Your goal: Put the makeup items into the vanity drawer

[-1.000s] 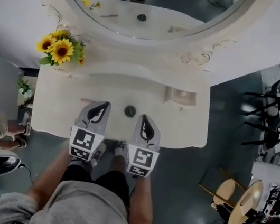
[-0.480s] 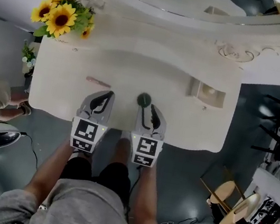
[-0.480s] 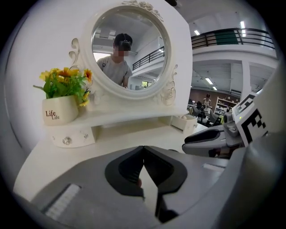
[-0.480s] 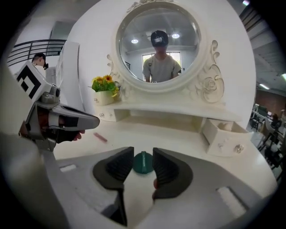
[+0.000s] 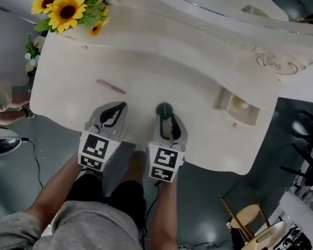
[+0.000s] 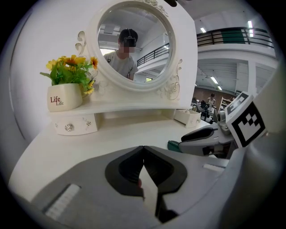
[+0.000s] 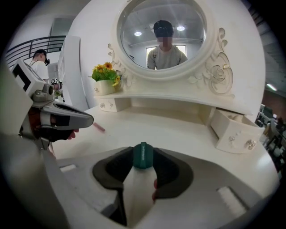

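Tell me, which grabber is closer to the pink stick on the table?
Left. The left gripper is close beside the pink stick, not touching. The right gripper, jaws just opening around a green round case, is farther to its right.

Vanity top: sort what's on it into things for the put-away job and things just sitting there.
For the job: round green makeup case; pink makeup stick; open vanity drawer.
Just sitting there: potted sunflowers; oval mirror; closed left drawer.
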### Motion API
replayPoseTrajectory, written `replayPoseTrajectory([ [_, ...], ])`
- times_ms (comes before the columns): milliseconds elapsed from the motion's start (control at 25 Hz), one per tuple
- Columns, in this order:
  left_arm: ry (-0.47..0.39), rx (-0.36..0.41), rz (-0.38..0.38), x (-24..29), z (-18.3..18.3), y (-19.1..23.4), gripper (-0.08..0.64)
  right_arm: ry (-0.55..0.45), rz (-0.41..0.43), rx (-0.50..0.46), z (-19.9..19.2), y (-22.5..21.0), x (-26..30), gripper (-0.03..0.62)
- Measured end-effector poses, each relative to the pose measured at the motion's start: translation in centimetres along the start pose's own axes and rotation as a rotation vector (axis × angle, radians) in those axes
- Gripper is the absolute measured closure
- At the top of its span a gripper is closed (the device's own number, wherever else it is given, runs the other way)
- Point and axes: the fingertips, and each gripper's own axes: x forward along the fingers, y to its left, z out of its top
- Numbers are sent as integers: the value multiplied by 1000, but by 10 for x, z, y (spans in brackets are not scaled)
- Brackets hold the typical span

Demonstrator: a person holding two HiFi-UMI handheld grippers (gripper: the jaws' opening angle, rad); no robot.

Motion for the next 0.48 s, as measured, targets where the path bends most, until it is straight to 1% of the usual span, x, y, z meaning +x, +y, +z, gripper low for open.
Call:
replayPoseTrajectory([
  [120,3,-7,2,-1,-3,0,549,44,2,-14,-7,0,4,456],
  [200,3,-10,5,-1,-4,0,549,63,-11,-32,-11,-1,6,501],
  [240,3,-11,5,-1,-4,0,549,67,-18,-42,-11,-1,6,513],
  [320,0,-12,7,-2,-4,0,549,70,-28,-52,-12,-2,6,558],
  [480,-4,-4,11,-4,0,1,549,54,-37,-43,-9,-3,2,580],
])
